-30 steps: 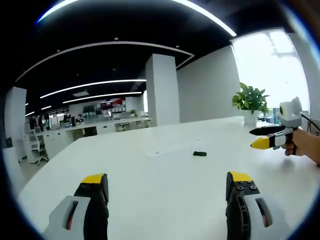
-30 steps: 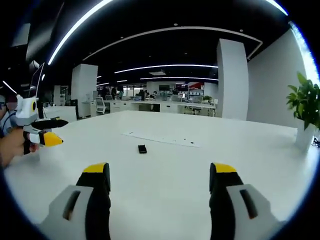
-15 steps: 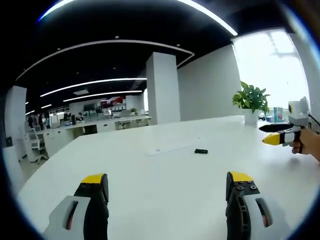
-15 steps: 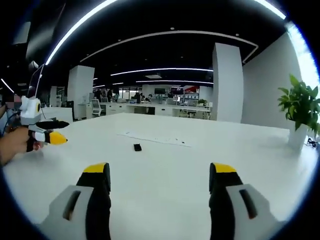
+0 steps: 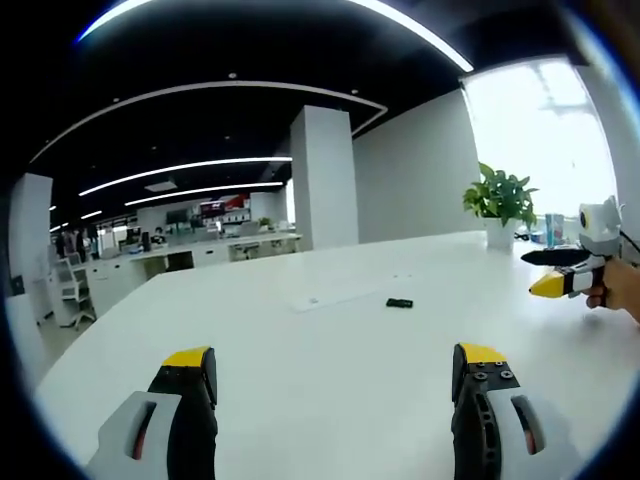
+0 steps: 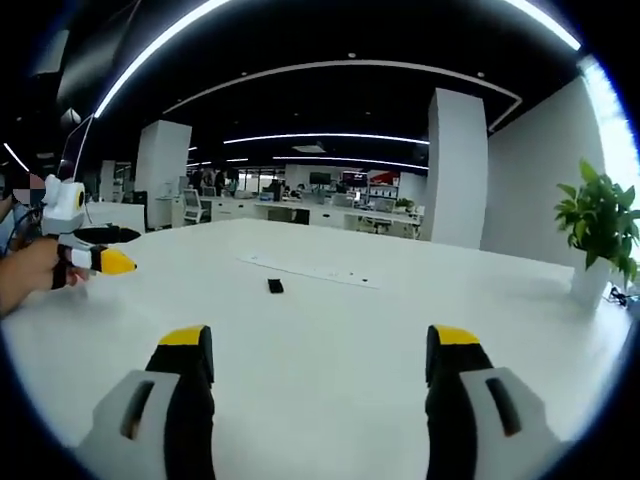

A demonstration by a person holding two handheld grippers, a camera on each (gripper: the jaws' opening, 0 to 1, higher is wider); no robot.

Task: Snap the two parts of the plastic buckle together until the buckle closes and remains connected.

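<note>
A small black buckle [image 5: 399,303] lies alone on the white table [image 5: 320,360], far ahead of both grippers; in the right gripper view the buckle [image 6: 275,286] is a tiny dark piece, and I cannot tell whether it is one part or two. My left gripper [image 5: 335,365] is open, jaws wide apart, nothing between them. My right gripper [image 6: 322,345] is open too and empty. The right gripper [image 5: 562,272] also shows at the right edge of the left gripper view, held by a hand. The left gripper [image 6: 95,250] appears at the left of the right gripper view, also in a hand.
A potted plant [image 5: 500,205] stands at the table's far right corner; the plant [image 6: 598,235] is at the right in the right gripper view. A faint pale strip [image 6: 310,270] lies on the table behind the buckle. Office desks and white pillars stand beyond.
The right gripper has drifted right and a little away in the left gripper view. The right view has tipped slightly, and the buckle now sits farther off. The buckle itself has not moved.
</note>
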